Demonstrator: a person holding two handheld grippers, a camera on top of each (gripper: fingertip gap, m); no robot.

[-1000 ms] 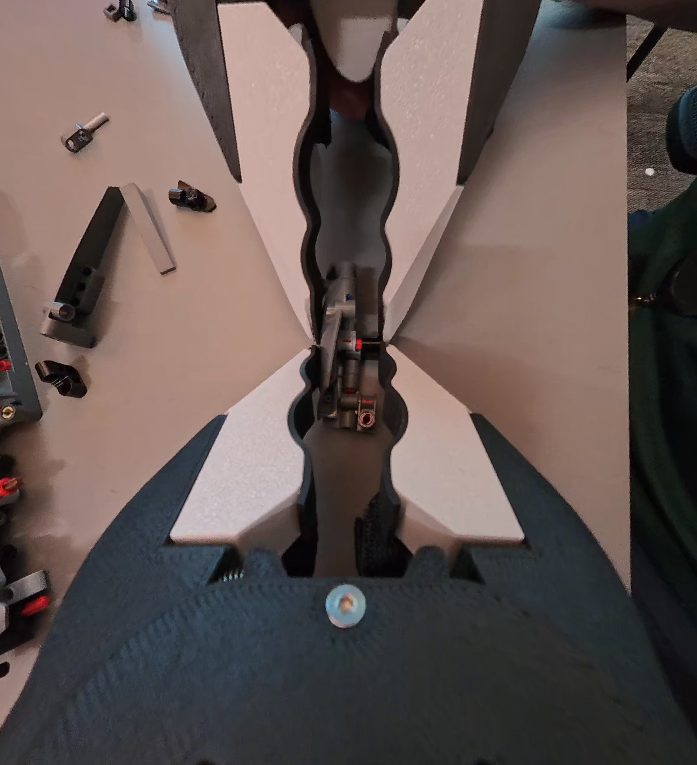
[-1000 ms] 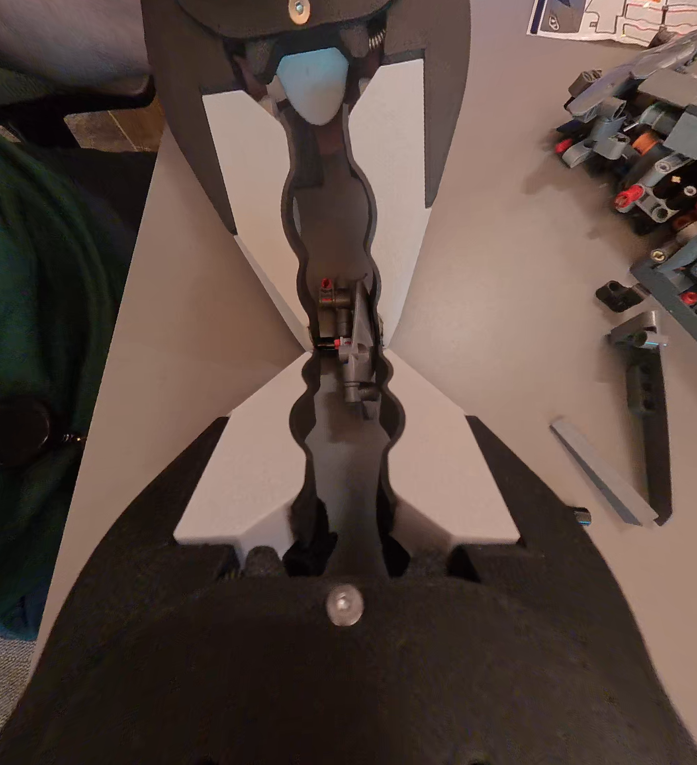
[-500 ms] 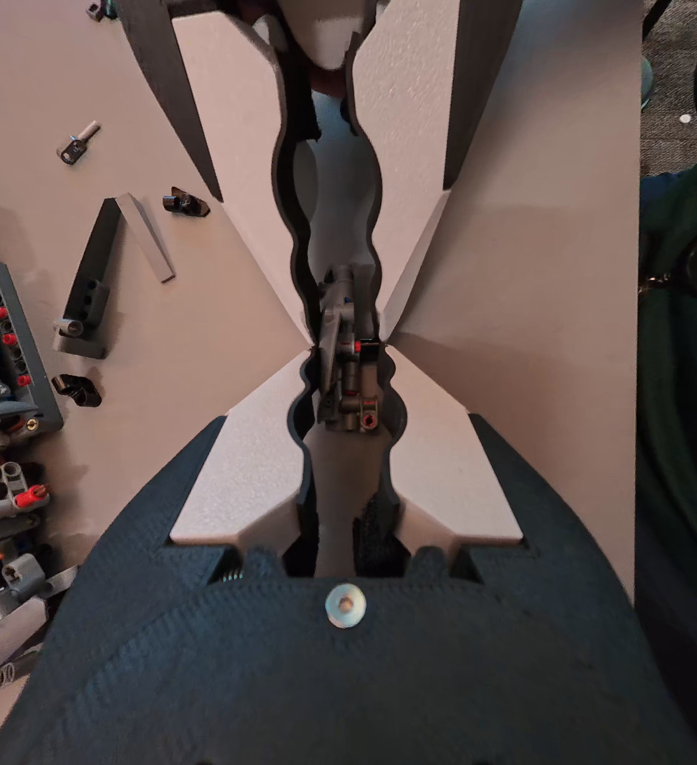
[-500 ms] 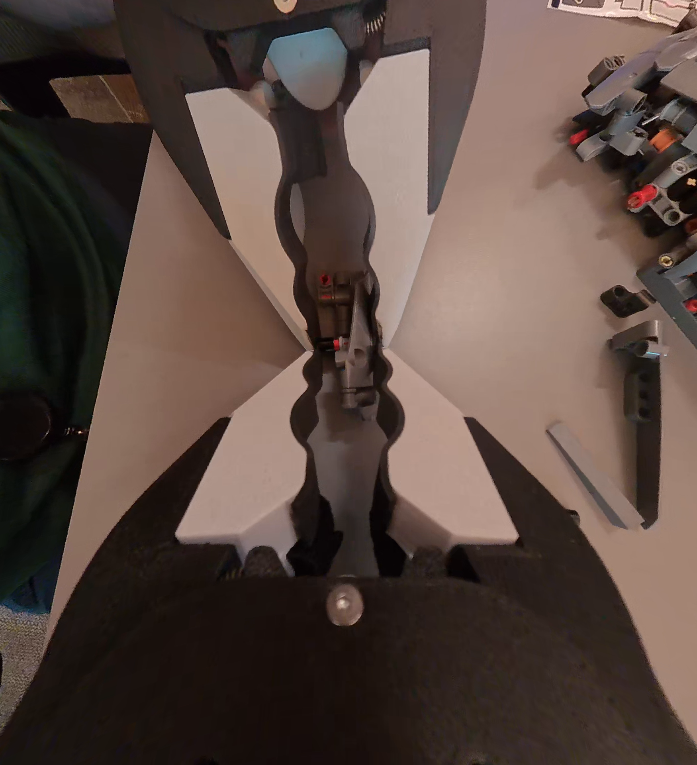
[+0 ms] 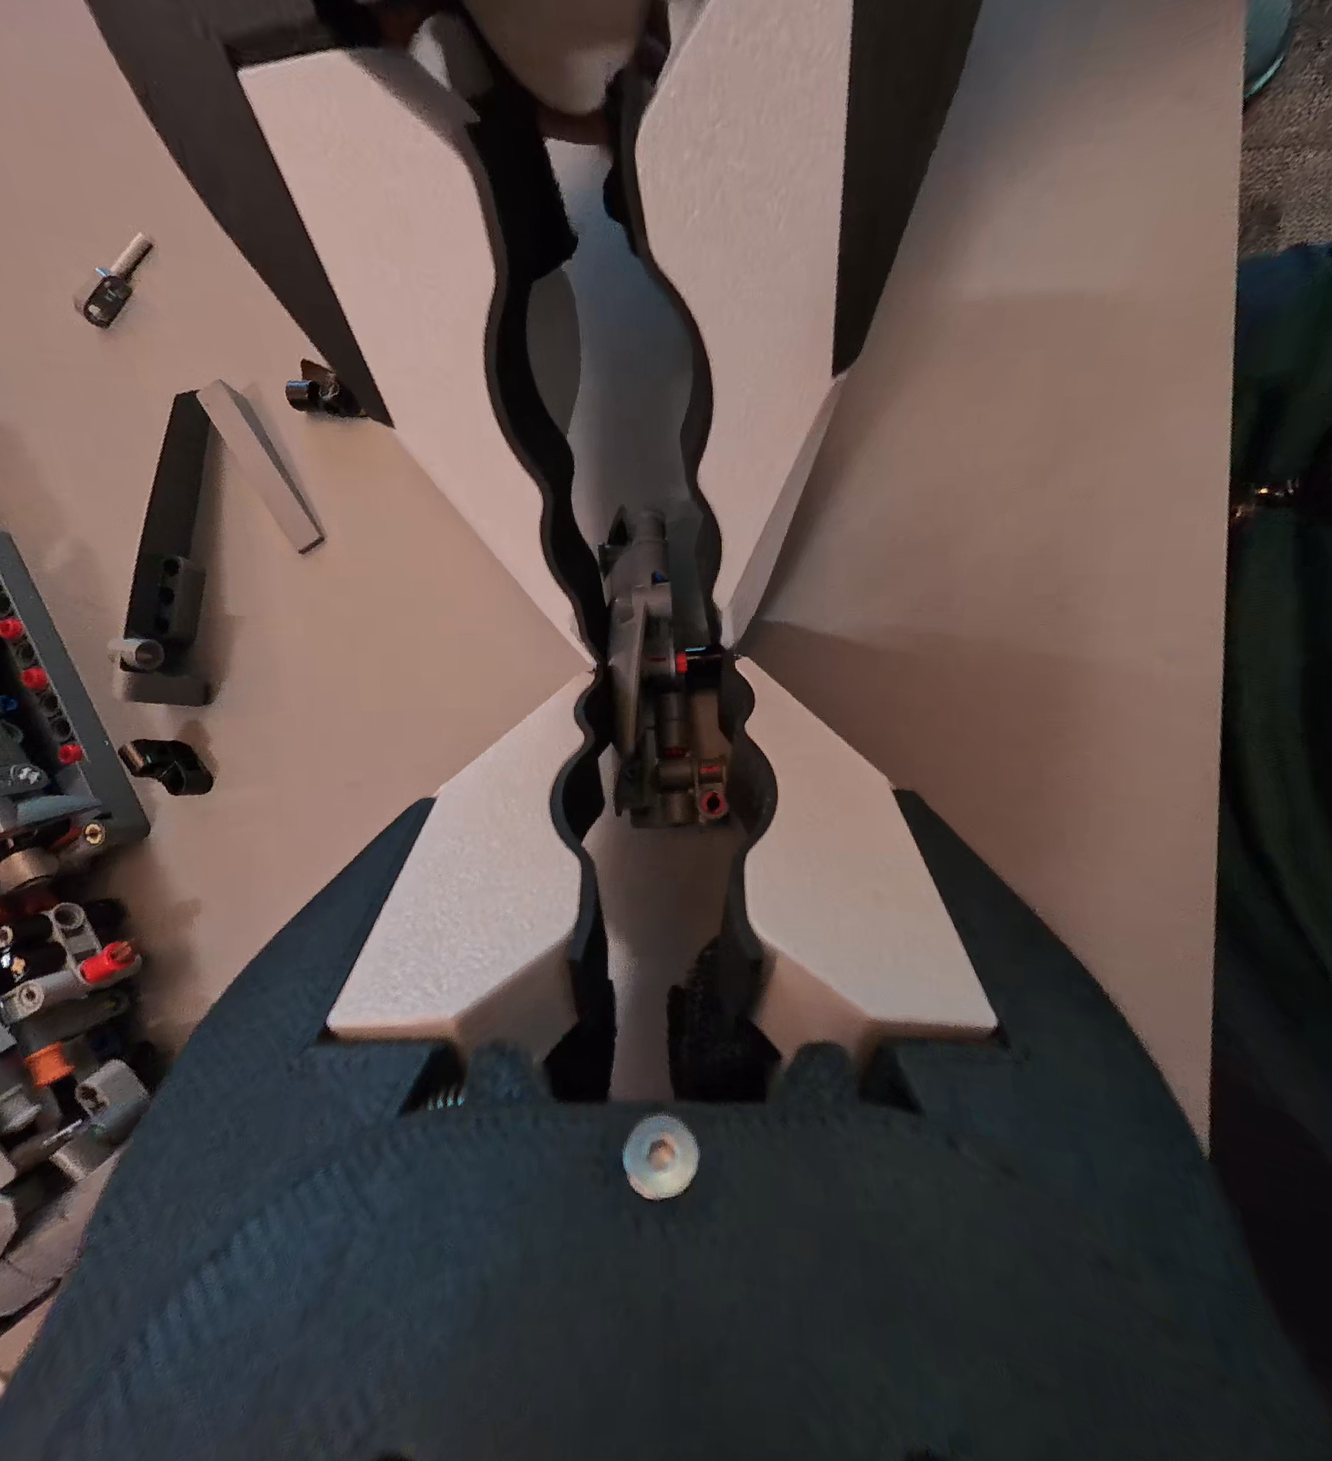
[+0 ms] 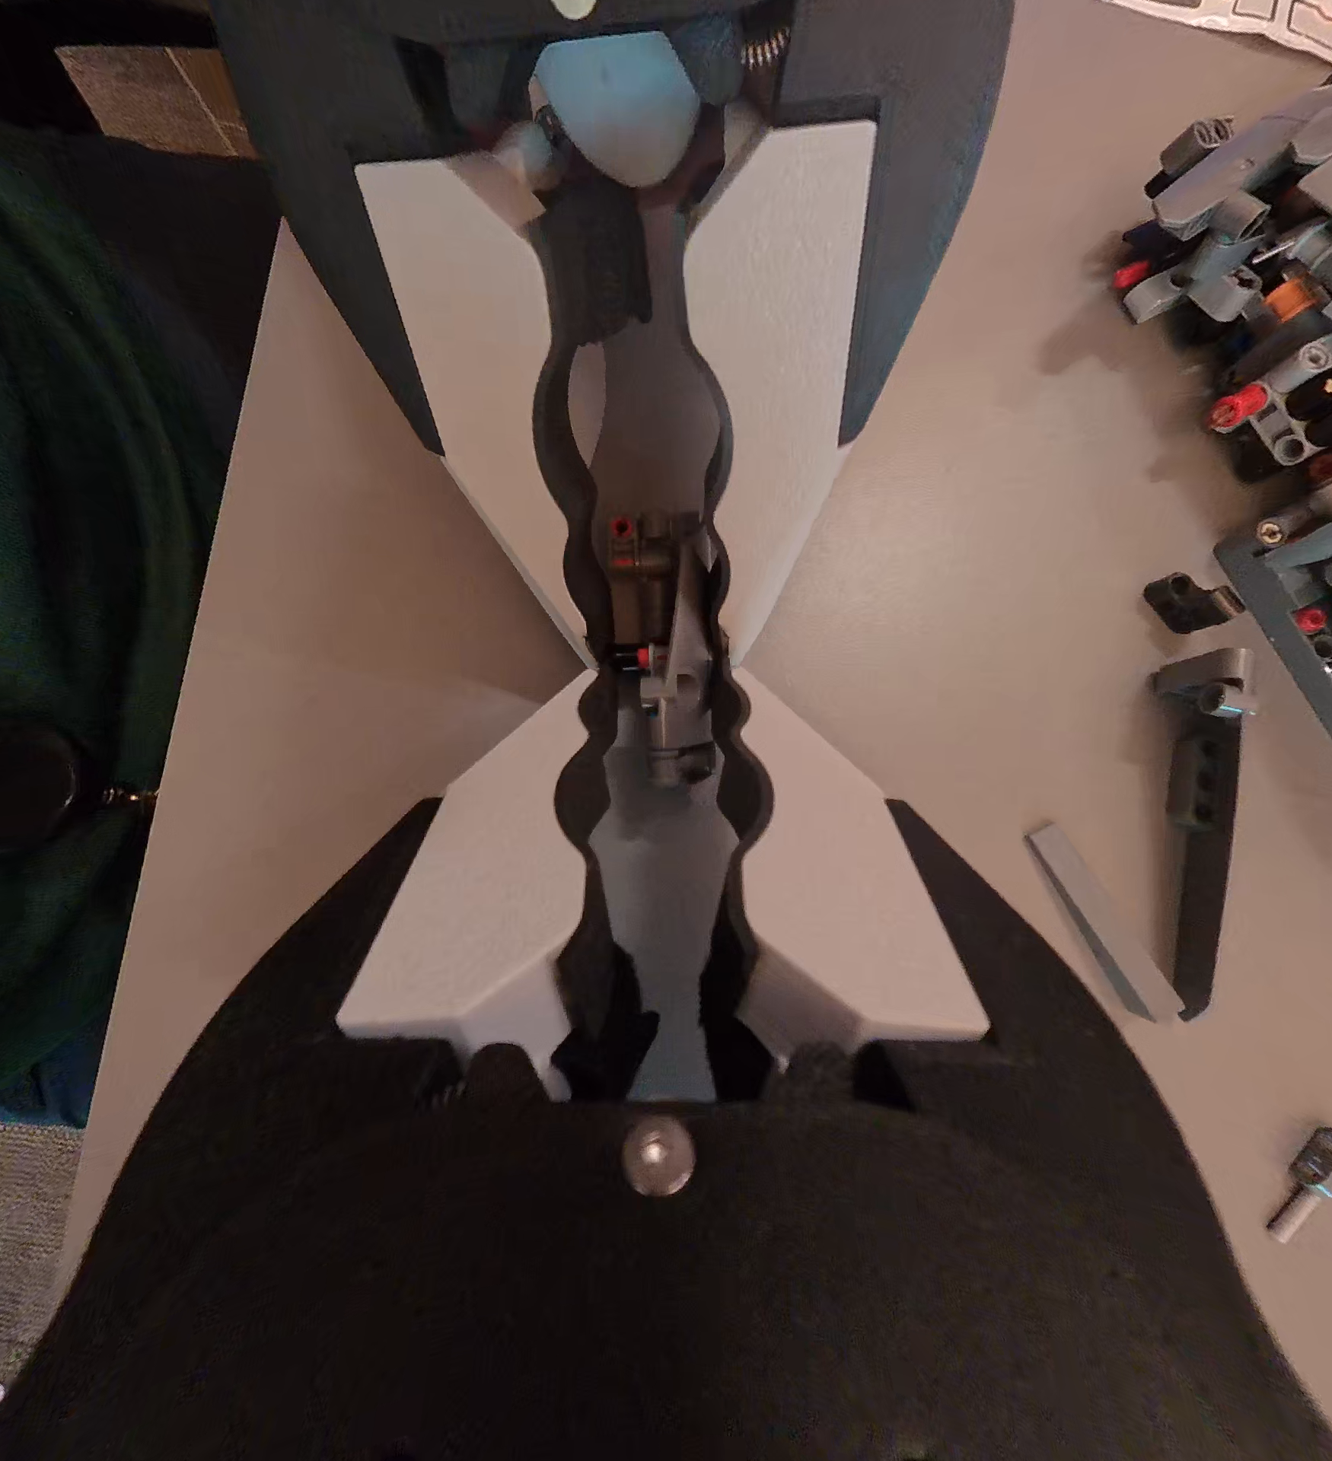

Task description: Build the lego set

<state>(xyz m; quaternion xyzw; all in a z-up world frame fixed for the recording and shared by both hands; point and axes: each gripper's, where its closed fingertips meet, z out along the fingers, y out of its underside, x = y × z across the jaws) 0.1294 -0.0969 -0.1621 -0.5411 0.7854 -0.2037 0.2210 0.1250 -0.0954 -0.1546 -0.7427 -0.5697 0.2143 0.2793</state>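
In the left wrist view, the left gripper (image 5: 667,672) is closed tight on a small grey piece (image 5: 667,759) with red pins. The right gripper (image 5: 651,632) comes in from the top, tip to tip with it, and pinches the far end of the same piece. The piece is up above the pale surface (image 5: 1003,553), right between the two. On the left lie a dark beam (image 5: 165,553), a flat grey strip (image 5: 267,466) touching its top end, a small black bit (image 5: 168,765) and a little grey pin (image 5: 113,281). The big model (image 5: 6,870) sits at the left edge.

In the right wrist view, the right gripper (image 6: 663,672) is closed on the grey piece (image 6: 675,711). The left gripper (image 6: 651,632) faces it from the top and grips the other end. The model (image 6: 1295,316) is on the right, on the surface (image 6: 963,553). Near it are the black bit (image 6: 1185,601), the dark beam (image 6: 1200,830), the grey strip (image 6: 1098,925) and the pin (image 6: 1311,1186). A person in a green top (image 6: 54,474) is at the left
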